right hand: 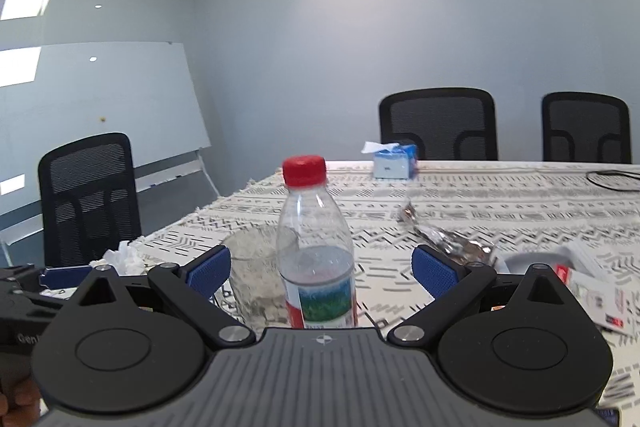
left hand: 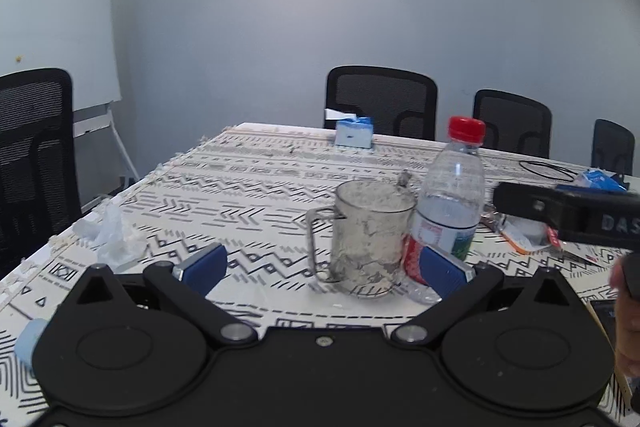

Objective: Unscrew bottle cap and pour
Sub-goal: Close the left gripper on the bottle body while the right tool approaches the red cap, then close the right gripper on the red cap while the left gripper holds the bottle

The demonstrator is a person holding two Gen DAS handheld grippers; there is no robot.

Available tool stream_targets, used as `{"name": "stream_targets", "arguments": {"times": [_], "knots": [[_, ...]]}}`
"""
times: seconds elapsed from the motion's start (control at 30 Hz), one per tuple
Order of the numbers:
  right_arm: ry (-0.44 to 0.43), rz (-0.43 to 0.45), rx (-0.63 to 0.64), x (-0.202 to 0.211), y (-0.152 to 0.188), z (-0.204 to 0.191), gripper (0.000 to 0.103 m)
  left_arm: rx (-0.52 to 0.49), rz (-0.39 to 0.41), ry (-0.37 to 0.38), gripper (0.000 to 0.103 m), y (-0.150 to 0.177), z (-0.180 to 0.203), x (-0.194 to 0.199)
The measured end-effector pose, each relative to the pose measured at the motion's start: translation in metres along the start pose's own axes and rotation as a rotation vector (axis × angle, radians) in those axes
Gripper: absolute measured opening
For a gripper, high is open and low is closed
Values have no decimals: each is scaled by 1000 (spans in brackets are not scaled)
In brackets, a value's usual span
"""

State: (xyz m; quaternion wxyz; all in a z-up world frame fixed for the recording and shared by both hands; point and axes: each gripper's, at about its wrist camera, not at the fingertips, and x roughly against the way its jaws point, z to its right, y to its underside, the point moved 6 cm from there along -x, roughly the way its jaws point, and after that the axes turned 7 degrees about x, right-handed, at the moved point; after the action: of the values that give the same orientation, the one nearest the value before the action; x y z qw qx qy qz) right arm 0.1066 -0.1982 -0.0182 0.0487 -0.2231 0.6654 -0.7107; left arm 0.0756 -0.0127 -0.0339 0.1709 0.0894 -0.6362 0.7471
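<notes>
Standing capped bottle [right hand: 316, 247] beside mug [left hand: 370, 237], both grippers spread

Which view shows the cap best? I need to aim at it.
Right wrist: the cap sits near centre, sharp, between the open tongs. Left wrist shows it smaller and off to the right.

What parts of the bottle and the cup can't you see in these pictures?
- Bottle base: right wrist view, hidden by the right gripper body.
- Bottle label text: both views, too small and blurred.
- Cup handle: right wrist view, not visible; bottle and finger cover part of the cup.
- Bottle's lower label: left wrist view, behind the left gripper finger.
</notes>
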Motion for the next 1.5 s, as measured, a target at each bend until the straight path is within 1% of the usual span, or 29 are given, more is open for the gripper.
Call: {"name": "stream_targets", "arguments": {"times": [0.07,0.13,0.3,0.33,0.37,0.43,0.47,0.5,0.53,0.57,0.67,0.73,0.8,0.9,0.97,1.03,1.1,1.17,1.2,1.27,1.3,1.33,1.4,1.5], "knots": [[-29,6,53,-8,-4,-2,99,-8,-15,37,103,3,6,-4],[-40,16,87,-15,-8,-1,98,-17,-20,55,103,6,9,-6],[-96,50,141,-28,-26,1,97,-72,5,67,103,12,17,-10],[-108,51,160,-31,-29,0,95,-82,6,69,103,13,19,-11],[-121,52,179,-35,-33,-2,89,-91,6,73,103,14,21,-13],[-126,36,228,-44,-36,-7,64,-90,-1,88,103,15,25,-17],[-122,22,256,-49,-37,-10,48,-88,-5,96,103,15,26,-19],[-118,7,285,-54,-37,-13,38,-83,-11,116,103,16,29,-20],[-113,-5,308,-58,-38,-16,32,-76,-15,140,103,17,32,-21],[-105,-8,309,-60,-37,-15,31,-69,-17,163,103,17,35,-22],[-103,-27,238,-61,-37,-9,31,-57,-6,218,103,18,43,-23],[-119,-43,204,-60,-37,-3,31,-69,9,229,103,17,50,-25],[-144,-49,192,-54,-37,-2,31,-104,24,224,103,17,58,-28],[-183,-56,184,-43,-41,0,31,-166,70,209,103,18,69,-32],[-219,-69,162,-36,-41,2,31,-192,103,181,103,20,73,-32],[-254,-81,148,-30,-40,2,31,-198,122,169,103,23,76,-34],[-287,-91,141,-25,-37,2,31,-186,130,187,102,25,79,-36],[-314,-91,153,-22,-36,0,31,-178,132,212,98,27,82,-37],[-330,-87,165,-21,-35,-2,31,-180,132,218,95,27,85,-39],[-348,-85,182,-19,-34,-5,31,-194,132,208,82,28,89,-43],[-358,-90,193,-19,-34,-7,31,-200,128,204,72,28,90,-44],[-365,-90,199,-19,-34,-8,31,-199,121,202,70,27,91,-46],[-372,-93,206,-19,-36,-8,31,-180,100,226,65,25,89,-50],[-376,-96,204,-20,-37,-6,31,-183,95,243,65,25,89,-54]]}}
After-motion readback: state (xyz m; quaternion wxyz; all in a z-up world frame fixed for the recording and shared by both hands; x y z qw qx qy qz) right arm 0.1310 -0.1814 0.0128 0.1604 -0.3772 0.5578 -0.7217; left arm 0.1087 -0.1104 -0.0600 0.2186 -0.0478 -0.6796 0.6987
